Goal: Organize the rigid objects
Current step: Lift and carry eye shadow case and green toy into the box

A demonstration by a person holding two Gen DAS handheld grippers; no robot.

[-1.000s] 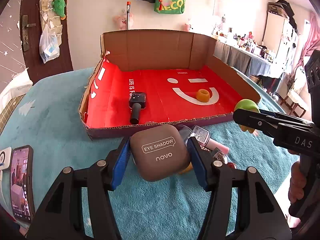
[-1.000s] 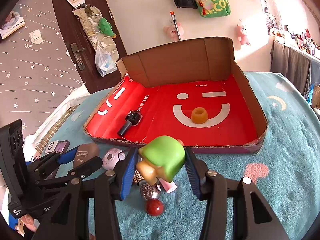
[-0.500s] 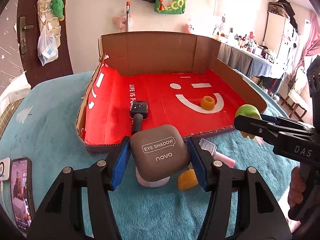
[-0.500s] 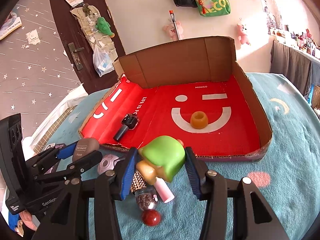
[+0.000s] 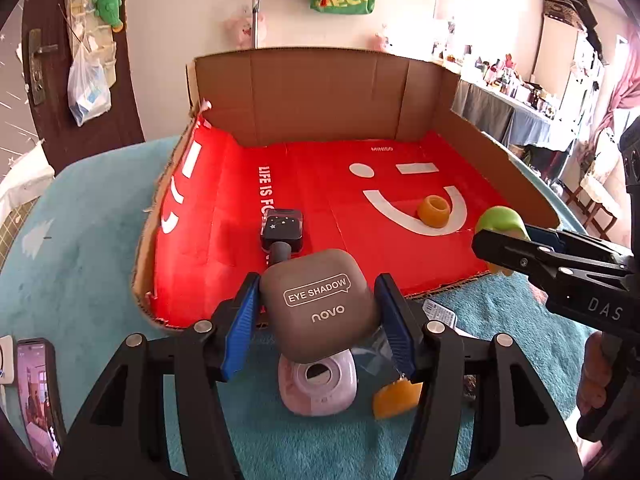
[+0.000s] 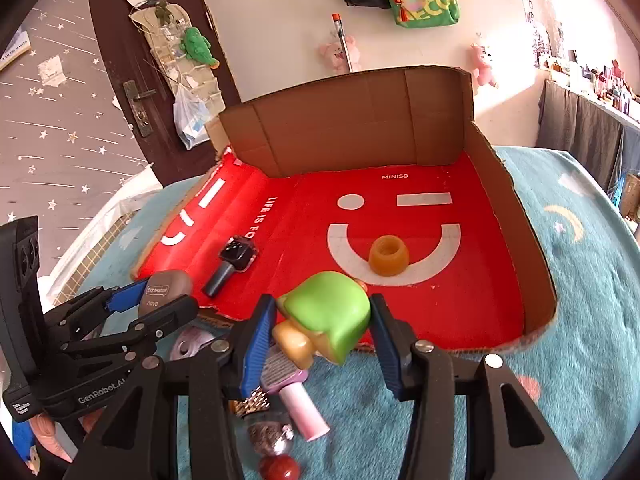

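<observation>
My left gripper [image 5: 318, 312] is shut on a taupe eye shadow case [image 5: 320, 304], held just over the near wall of the red-floored cardboard box [image 5: 360, 92]. My right gripper [image 6: 322, 334] is shut on a green toy figure [image 6: 326, 318] with a tan base, also at the box's near wall [image 6: 480, 346]. Inside the box lie a black bottle with a square cap [image 5: 282, 236] and an orange ring-shaped cup [image 5: 434, 211]. From the right wrist view the left gripper [image 6: 132, 312] shows at the left with the case [image 6: 162, 288]. The green toy [image 5: 500, 222] shows at right in the left wrist view.
On the teal cloth [image 6: 580, 280] in front of the box lie a pink compact [image 5: 316, 384], an orange piece [image 5: 396, 400], a pink tube [image 6: 302, 404], a glittery bottle [image 6: 268, 434] and a red ball [image 6: 280, 468]. A phone [image 5: 34, 396] lies at far left.
Both grippers have moved forward toward the box with their objects held. The box looms larger, and the case and green toy now reach its near wall.
</observation>
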